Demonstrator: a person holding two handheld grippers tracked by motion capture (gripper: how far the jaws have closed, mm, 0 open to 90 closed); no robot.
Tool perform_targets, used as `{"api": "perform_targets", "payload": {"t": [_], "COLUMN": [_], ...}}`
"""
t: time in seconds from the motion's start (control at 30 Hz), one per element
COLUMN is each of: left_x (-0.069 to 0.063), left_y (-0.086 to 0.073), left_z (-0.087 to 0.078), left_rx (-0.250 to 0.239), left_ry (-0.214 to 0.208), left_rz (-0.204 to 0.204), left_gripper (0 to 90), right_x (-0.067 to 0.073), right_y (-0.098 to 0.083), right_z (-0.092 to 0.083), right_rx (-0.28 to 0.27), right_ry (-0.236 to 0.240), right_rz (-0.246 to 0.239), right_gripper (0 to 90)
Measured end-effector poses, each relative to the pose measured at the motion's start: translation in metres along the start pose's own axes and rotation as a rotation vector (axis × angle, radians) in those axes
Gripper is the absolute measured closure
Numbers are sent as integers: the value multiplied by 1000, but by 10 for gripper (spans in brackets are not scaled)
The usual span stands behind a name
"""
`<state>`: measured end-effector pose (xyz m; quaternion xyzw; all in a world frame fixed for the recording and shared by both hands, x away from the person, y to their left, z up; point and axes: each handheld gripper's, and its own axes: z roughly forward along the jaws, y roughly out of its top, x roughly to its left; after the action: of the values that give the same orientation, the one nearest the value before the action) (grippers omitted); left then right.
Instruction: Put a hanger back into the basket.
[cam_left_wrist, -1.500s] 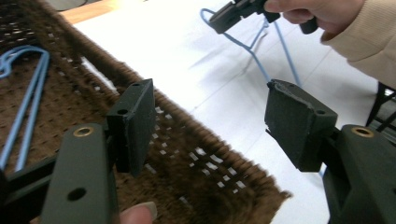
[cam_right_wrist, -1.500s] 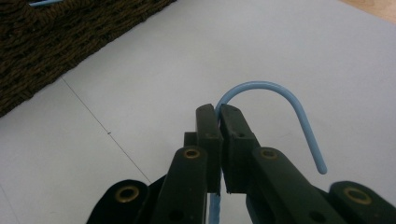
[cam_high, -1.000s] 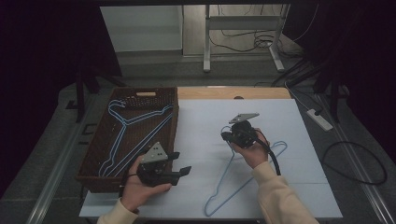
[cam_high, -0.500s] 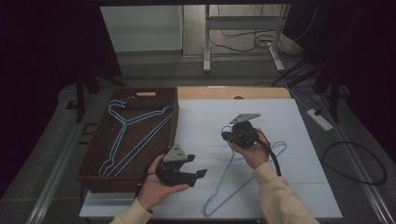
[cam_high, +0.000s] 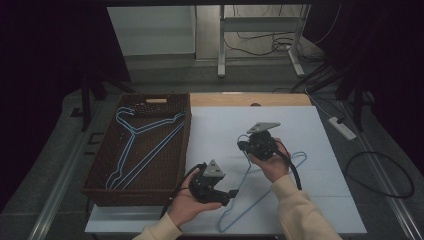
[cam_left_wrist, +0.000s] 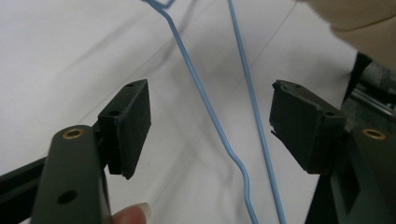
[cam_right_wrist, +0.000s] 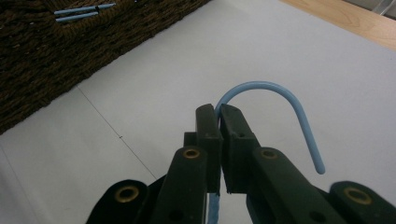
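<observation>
I am taking the basket (cam_high: 102, 172) as my landmark; it is sitting at the left of the table (cam_high: 325, 130) with two blue hangers (cam_high: 145, 145) lying in it. Just right of the basket's near corner, I am bringing my left gripper (cam_high: 212, 187) to the lower wires of the loose blue hanger (cam_high: 260, 195). Its jaws have just been opening, and they are standing released, with both wires (cam_left_wrist: 233, 154) passing between the pads untouched. Farther right of the basket, my right gripper (cam_high: 257, 145) is clenching the hanger's neck just under the hook (cam_right_wrist: 280, 100).

I judge this to be the pick-up step, one end gripped and the other being approached. The next move calls for closing the left jaws on the wires, then lifting both ends together towards the basket.

The hanger is lying flat on the table, its long axis slanting from the near middle away to the right, hook pointing away from me.
</observation>
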<state>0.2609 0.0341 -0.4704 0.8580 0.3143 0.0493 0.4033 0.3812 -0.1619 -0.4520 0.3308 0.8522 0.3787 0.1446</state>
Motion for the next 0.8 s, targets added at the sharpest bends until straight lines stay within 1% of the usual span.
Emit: {"api": "perform_targets", "payload": {"t": [0.03, 0.1, 0.3, 0.33, 0.43, 0.5, 0.63, 0.67, 0.73, 0.77, 0.8], "left_x": [0, 1, 5, 7, 11, 13, 16, 18, 18, 18, 18], "left_y": [0, 0, 4, 5, 7, 8, 9, 9, 8, 8, 7], "left_z": [10, 18, 42, 47, 54, 58, 65, 67, 70, 71, 73], "left_rx": [16, 35, 64, 65, 65, 69, 83, 91, 101, 107, 114], "left_ry": [-6, -4, -4, -8, -25, -32, -62, -77, -94, -92, -94], "left_rz": [-9, -7, -25, -34, -64, -77, -99, -107, -118, -116, -112], "left_gripper": [300, 301, 314, 322, 347, 379, 465, 495, 555, 585, 634], "right_x": [0, 0, 1, 1, 1, 1, 1, 1, 1, 1, 1], "right_y": [0, -1, -1, -1, -1, -1, -1, -1, -2, -2, -2], "right_z": [0, -1, -2, -2, -2, -3, -6, -6, -7, -7, -8], "right_rx": [-3, -6, -10, -12, -18, -22, -27, -29, -32, -34, -37], "right_ry": [0, -2, -4, -4, -5, -4, -4, -4, -3, -3, -3], "right_rz": [-2, -4, -4, -3, -1, -1, -2, -1, 1, 0, -1], "right_gripper": [873, 873, 873, 873, 873, 873, 873, 873, 872, 872, 872]}}
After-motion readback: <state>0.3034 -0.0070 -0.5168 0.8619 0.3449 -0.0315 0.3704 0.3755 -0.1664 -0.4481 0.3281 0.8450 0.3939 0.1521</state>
